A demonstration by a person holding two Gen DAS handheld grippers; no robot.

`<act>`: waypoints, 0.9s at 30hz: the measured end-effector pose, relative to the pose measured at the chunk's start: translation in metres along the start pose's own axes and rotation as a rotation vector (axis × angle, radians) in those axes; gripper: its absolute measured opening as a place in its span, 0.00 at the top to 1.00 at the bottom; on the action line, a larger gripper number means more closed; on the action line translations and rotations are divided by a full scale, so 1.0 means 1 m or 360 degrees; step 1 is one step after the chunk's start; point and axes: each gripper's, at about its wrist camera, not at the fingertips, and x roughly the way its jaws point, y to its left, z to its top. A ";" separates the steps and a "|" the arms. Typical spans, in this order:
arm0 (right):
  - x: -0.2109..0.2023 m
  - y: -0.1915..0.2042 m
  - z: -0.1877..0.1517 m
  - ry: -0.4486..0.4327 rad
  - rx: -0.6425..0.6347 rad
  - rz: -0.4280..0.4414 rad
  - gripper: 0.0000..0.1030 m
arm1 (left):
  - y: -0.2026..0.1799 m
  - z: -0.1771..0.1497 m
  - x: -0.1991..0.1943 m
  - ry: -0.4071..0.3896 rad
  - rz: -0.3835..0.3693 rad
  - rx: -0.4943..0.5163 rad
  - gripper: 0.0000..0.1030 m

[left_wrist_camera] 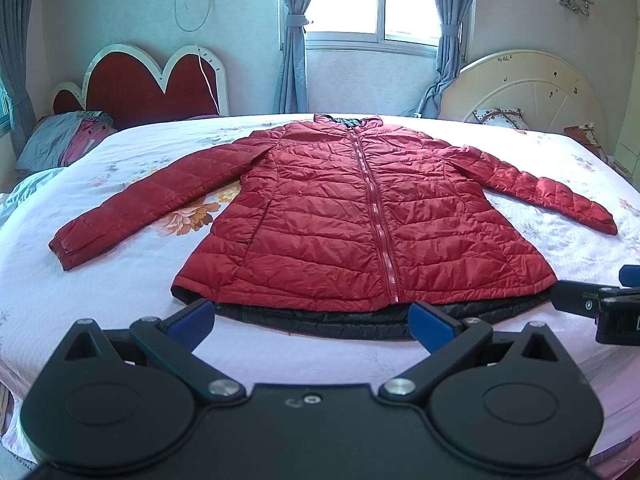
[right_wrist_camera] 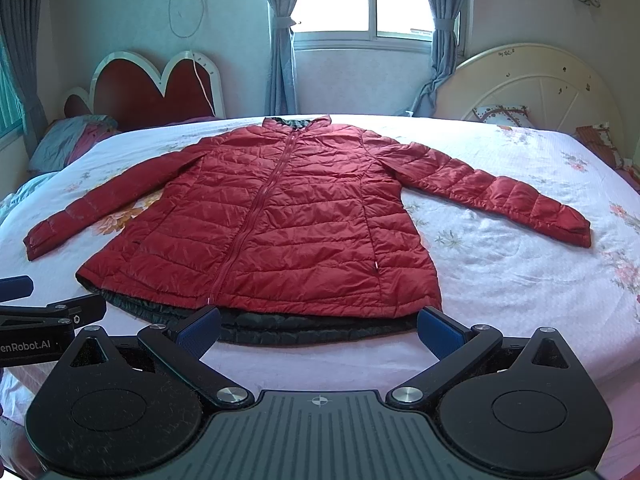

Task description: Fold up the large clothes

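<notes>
A red quilted puffer jacket (left_wrist_camera: pixel 344 216) (right_wrist_camera: pixel 272 224) lies flat and zipped on the bed, front up, both sleeves spread out to the sides, its dark lining showing along the near hem. My left gripper (left_wrist_camera: pixel 312 320) hovers open just short of the hem, near the zip's lower end, with nothing between its blue pads. My right gripper (right_wrist_camera: pixel 320 326) is also open and empty, in front of the hem's right half. Each gripper shows at the edge of the other's view: the right gripper (left_wrist_camera: pixel 600 300) and the left gripper (right_wrist_camera: pixel 44 304).
The bed (left_wrist_camera: pixel 120 280) carries a white floral sheet (right_wrist_camera: pixel 500 272). A pillow (left_wrist_camera: pixel 64 140) lies at the far left by a red heart-shaped headboard (left_wrist_camera: pixel 148 84). A cream round headboard (right_wrist_camera: pixel 532 84) stands at the far right. A curtained window (left_wrist_camera: pixel 368 4) is behind.
</notes>
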 end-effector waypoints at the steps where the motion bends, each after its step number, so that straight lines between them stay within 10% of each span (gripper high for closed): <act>1: 0.000 0.000 0.000 0.0000 0.0000 0.0001 0.00 | 0.000 0.000 0.000 0.0000 0.0002 0.0000 0.00; 17: 0.007 -0.005 0.003 0.0013 0.0021 -0.0036 0.00 | 0.001 0.006 0.010 0.0024 0.0005 0.0012 0.00; 27: 0.022 -0.033 0.038 -0.0180 0.0173 -0.0122 0.00 | 0.020 0.048 0.049 -0.0048 -0.0212 -0.0190 0.00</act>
